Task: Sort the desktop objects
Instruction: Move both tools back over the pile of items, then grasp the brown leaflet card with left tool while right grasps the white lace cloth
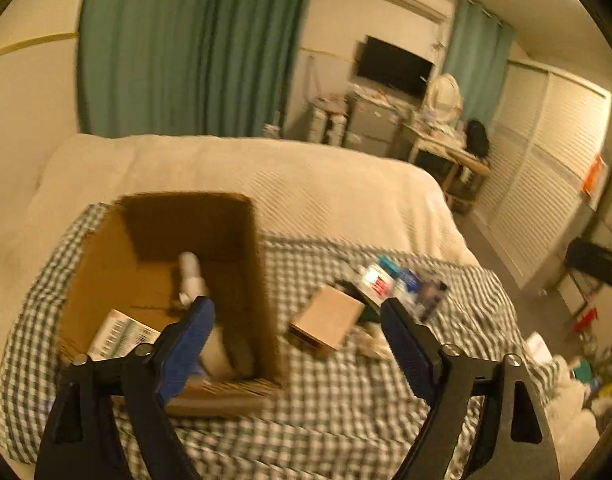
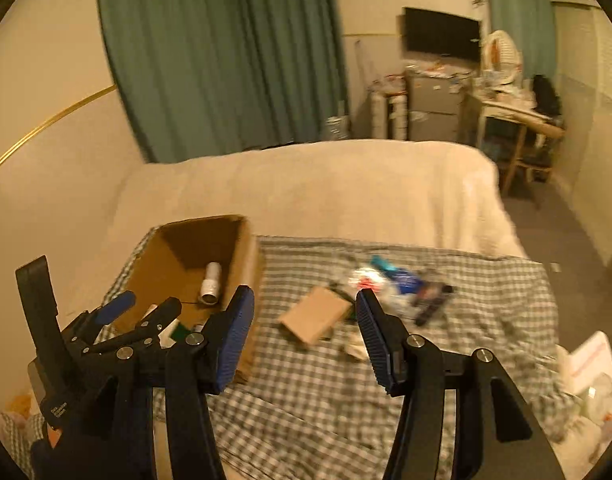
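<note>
Blue pads: both grippers carry ribbed blue pads on black arms, and both views are smeared with blur.
Left gripper (image 1: 296, 316): jaws spread wide, nothing between them; its left finger hangs over the near right corner of the cardboard box (image 1: 106, 264), its right finger over the checked cloth (image 1: 325, 408). In the right wrist view it shows low on the left (image 2: 150, 308), above the box's near edge.
Right gripper (image 2: 304, 320): jaws parted, about halfway, holding nothing; only cloth shows in the gap.
Box contents: a white tube (image 1: 192, 274) lies on the floor of the open box, a printed card with bars (image 1: 122, 334) at the near left, and something pale near the right wall, too blurred to name.
Loose pile: right of the box on the cloth, a flat brown carton (image 1: 327, 322), then a heap of small packets (image 1: 401, 284) in white, red, teal and blue, and a dark oblong item (image 2: 431, 304) at its right end. All apart from both grippers.
Surface: the checked cloth covers the near half of a bed; a cream blanket (image 1: 266, 172) covers the far half.
Far side: green curtain (image 1: 186, 48), dark screen (image 1: 393, 66), cluttered desk (image 1: 445, 144).
</note>
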{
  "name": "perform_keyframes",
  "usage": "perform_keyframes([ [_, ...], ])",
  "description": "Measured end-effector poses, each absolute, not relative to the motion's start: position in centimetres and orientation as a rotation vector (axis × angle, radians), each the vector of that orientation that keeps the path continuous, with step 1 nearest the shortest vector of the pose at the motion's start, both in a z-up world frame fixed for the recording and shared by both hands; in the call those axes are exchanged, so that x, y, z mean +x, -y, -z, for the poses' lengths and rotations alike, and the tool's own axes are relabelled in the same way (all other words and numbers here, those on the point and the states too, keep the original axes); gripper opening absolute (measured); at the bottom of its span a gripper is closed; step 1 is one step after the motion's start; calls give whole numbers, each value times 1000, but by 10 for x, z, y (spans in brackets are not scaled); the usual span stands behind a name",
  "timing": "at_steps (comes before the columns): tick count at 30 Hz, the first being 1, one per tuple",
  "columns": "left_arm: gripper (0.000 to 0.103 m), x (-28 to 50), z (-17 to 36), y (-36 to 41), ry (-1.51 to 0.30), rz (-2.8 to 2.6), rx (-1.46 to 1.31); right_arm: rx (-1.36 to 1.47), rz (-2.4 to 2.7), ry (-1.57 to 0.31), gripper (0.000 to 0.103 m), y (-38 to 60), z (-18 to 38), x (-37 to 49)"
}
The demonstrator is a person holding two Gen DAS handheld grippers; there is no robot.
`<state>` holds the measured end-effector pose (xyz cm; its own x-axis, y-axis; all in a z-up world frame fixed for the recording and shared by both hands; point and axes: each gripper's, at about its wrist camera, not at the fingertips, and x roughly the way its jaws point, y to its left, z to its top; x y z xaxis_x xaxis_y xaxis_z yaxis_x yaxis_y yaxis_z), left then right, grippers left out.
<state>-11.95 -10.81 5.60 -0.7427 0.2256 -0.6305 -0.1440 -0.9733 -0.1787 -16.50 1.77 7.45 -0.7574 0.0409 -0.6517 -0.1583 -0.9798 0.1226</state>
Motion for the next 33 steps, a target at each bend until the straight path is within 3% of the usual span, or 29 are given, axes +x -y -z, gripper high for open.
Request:
perform_keyframes([
  [8, 91, -118, -19, 42, 71, -2727, -1048, -1020, -2748, -312, 55, -61, -67, -131],
  [16, 91, -167, 58, 9, 128, -2727, -1116, -1206, -2642, -343, 55, -106, 27, -181],
  [23, 91, -211, 95, -23, -47, -2723, -1067, -1291, -2556, -507, 55, -145, 106, -235],
  [29, 91, -246, 128, 7, -33, -2705, -1164, -1464, -2485, -683, 55, -150, 170, -269],
  [33, 91, -241, 136, 9, -93, -2631, -1133, -1477, -2494, -682, 55, -145, 183, -280],
])
